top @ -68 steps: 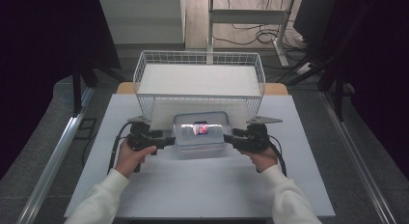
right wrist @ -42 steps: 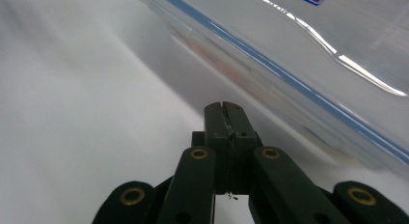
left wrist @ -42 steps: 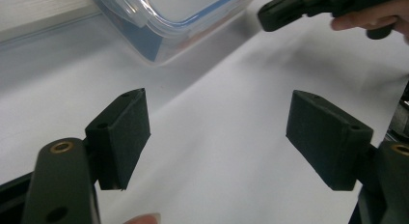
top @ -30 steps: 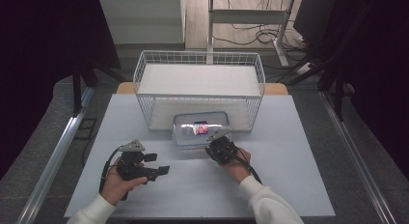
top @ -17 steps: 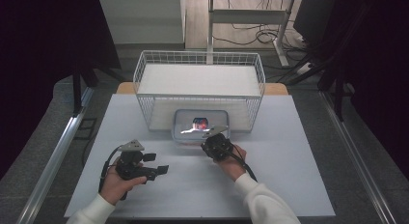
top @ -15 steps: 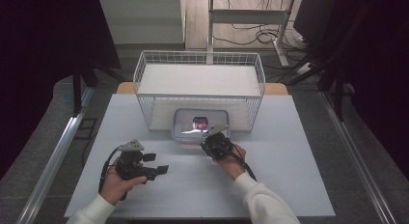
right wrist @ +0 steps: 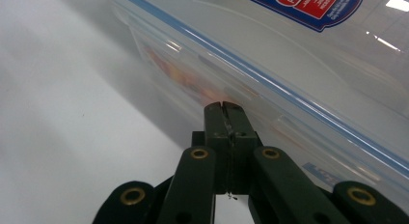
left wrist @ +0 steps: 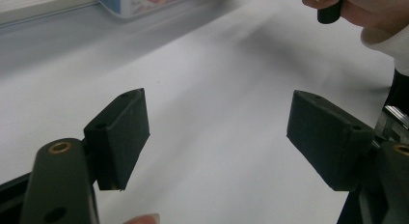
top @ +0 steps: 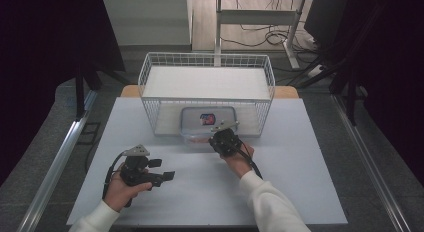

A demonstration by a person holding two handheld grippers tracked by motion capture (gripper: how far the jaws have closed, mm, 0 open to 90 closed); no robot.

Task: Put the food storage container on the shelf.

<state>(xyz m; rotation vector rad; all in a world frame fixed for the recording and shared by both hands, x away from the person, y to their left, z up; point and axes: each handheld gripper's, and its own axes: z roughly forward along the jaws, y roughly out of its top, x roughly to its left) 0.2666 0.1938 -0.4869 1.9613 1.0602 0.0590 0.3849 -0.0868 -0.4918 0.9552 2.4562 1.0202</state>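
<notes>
Two grippers here, one per hand. The right gripper [right wrist: 225, 105] has its jaws pressed flat together with nothing between them, tips right up against the near side wall of the clear plastic food container with a blue-edged lid [right wrist: 299, 74]; can't tell for sure if they're actually touching it. In the high view that right gripper [top: 220, 136] sits at the container's front edge, the hand [top: 239, 158] behind it.

The left gripper [left wrist: 217, 132] is spread wide, jaws well apart over bare table, gripping nothing. From above it [top: 161, 171] is down at the near left of the table, well apart from the box.

One container [top: 208, 122]: it lies flat, long axis running left to right across the table, lid up with a red and blue sticker. Something reddish shows through the wall, too blurry to name.

One white wire basket [top: 150, 77], and the container's back part sits inside it through the open front. All on one white table [top: 300, 172].
</notes>
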